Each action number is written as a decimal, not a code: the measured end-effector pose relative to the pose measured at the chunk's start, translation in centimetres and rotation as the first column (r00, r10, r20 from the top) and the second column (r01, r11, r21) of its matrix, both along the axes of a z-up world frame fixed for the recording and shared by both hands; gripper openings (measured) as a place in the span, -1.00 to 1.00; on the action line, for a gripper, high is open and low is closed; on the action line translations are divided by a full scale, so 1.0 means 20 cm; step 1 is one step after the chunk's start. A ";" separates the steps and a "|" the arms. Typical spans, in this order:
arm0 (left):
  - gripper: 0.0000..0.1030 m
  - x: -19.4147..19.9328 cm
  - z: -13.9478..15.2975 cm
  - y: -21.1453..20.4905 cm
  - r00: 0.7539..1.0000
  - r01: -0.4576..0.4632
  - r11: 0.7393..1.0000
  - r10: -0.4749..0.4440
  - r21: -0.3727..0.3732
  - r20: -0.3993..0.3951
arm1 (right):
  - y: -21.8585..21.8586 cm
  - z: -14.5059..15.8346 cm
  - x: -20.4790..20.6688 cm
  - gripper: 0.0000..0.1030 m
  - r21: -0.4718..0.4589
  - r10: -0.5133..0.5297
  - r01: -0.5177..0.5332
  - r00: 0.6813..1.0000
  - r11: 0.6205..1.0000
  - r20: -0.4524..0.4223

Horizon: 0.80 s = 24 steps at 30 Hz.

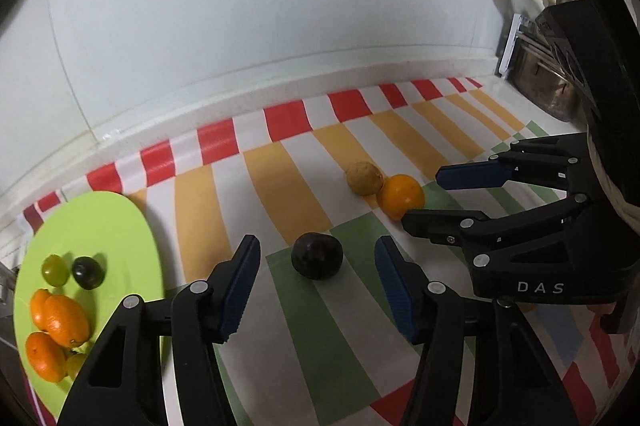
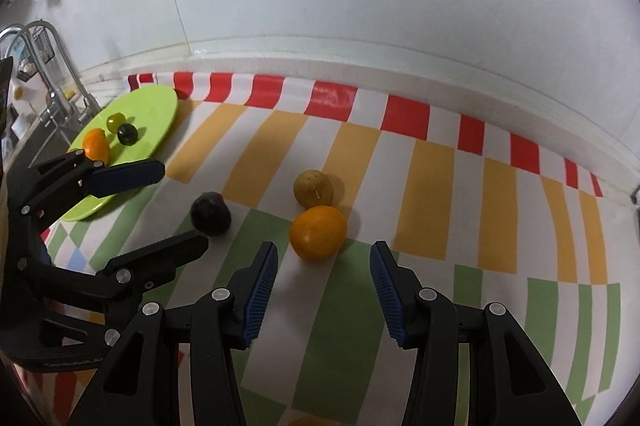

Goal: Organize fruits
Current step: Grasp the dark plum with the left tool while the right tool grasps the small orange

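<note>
My left claw (image 1: 316, 290) stands wide open with nothing between its blue pads; the dark plum (image 1: 317, 256) lies on the cloth just ahead of the gap, touching neither finger. My right claw (image 2: 323, 290) is likewise spread wide and empty, with the orange (image 2: 318, 232) just beyond its fingertips and a dull yellow fruit (image 2: 313, 188) touching the orange on the far side. Each claw appears side-on in the other's view, its far finger partly hidden. The striped cloth (image 1: 280, 185) covers the desk up to the white wall. To the left sits the green plate (image 1: 104, 226), its near edge cut off by my left claw's arm; on it I see a green grape (image 1: 55, 269), a dark grape (image 1: 87, 271) and several small oranges (image 1: 66, 320), the lowest partly hidden.
</note>
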<state>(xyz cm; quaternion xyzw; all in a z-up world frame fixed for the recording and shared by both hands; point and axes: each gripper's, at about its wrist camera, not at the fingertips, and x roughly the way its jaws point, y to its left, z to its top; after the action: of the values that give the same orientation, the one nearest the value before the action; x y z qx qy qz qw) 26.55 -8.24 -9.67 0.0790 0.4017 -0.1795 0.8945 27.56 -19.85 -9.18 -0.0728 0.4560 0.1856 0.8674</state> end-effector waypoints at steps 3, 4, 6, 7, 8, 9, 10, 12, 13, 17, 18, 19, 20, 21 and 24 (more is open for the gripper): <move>-0.01 0.03 -0.03 -0.01 1.000 0.013 1.000 -0.013 -0.001 -0.022 | 0.01 -0.02 0.02 -0.05 -0.002 0.011 -0.011 1.000 1.000 -0.011; -0.03 0.03 -0.04 -0.01 0.999 0.016 1.000 -0.016 0.000 -0.028 | 0.01 -0.03 0.03 -0.05 -0.004 0.013 -0.013 1.000 1.000 -0.013; -0.12 0.04 -0.05 -0.01 0.999 0.019 1.000 -0.019 0.000 -0.037 | 0.02 -0.04 0.05 -0.07 -0.007 0.017 -0.017 1.000 1.000 -0.018; -0.17 0.05 -0.06 -0.01 0.999 0.021 1.000 -0.021 -0.003 -0.043 | 0.02 -0.04 0.05 -0.10 -0.007 0.017 -0.017 1.000 1.000 -0.019; -0.18 0.06 -0.06 -0.01 0.999 0.022 1.000 -0.022 -0.006 -0.048 | 0.02 -0.05 0.06 -0.14 -0.005 0.018 -0.018 1.000 1.000 -0.022; -0.18 0.06 -0.07 -0.01 0.998 0.024 1.000 -0.025 -0.009 -0.051 | 0.02 -0.05 0.06 -0.14 -0.004 0.019 -0.019 1.000 1.000 -0.024; -0.20 0.06 -0.07 -0.02 0.998 0.027 1.000 -0.028 -0.010 -0.055 | 0.02 -0.05 0.07 -0.14 -0.002 0.018 -0.018 1.000 1.000 -0.024; -0.30 0.07 -0.08 -0.02 0.998 0.027 1.000 -0.027 -0.010 -0.065 | 0.02 -0.06 0.07 -0.16 0.002 0.018 -0.018 0.999 1.000 -0.029; -0.35 0.07 -0.09 -0.02 0.997 0.025 1.000 -0.026 -0.011 -0.067 | 0.03 -0.06 0.07 -0.23 0.005 0.018 -0.018 0.999 1.000 -0.033; -0.40 0.08 -0.08 -0.01 0.997 0.024 0.999 -0.026 -0.029 -0.073 | 0.04 -0.07 0.08 -0.31 0.010 0.022 -0.022 0.999 1.000 -0.040; -0.40 0.07 -0.08 -0.01 0.997 0.027 0.999 -0.029 -0.031 -0.078 | 0.04 -0.07 0.08 -0.32 0.009 0.021 -0.021 0.999 1.000 -0.040; -0.41 0.07 -0.08 -0.01 0.996 0.029 0.999 -0.031 -0.030 -0.080 | 0.04 -0.07 0.08 -0.32 0.010 0.019 -0.019 0.999 1.000 -0.041; -0.41 0.06 -0.07 -0.01 0.997 0.028 0.999 -0.031 -0.029 -0.077 | 0.03 -0.07 0.08 -0.32 0.012 0.016 -0.016 0.999 1.000 -0.042; -0.41 0.05 -0.06 -0.01 0.997 0.028 0.999 -0.030 -0.029 -0.073 | 0.03 -0.07 0.08 -0.32 0.014 0.014 -0.014 0.999 1.000 -0.042; -0.41 0.03 -0.04 -0.01 0.998 0.021 1.000 -0.022 -0.017 -0.060 | 0.03 -0.06 0.06 -0.32 0.018 0.010 -0.010 0.999 1.000 -0.031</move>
<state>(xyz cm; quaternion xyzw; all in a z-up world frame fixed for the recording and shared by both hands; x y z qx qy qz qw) 27.09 -8.48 -10.42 0.0706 0.4263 -0.1948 0.8805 28.72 -19.28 -10.35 -0.0644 0.4674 0.1952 0.8598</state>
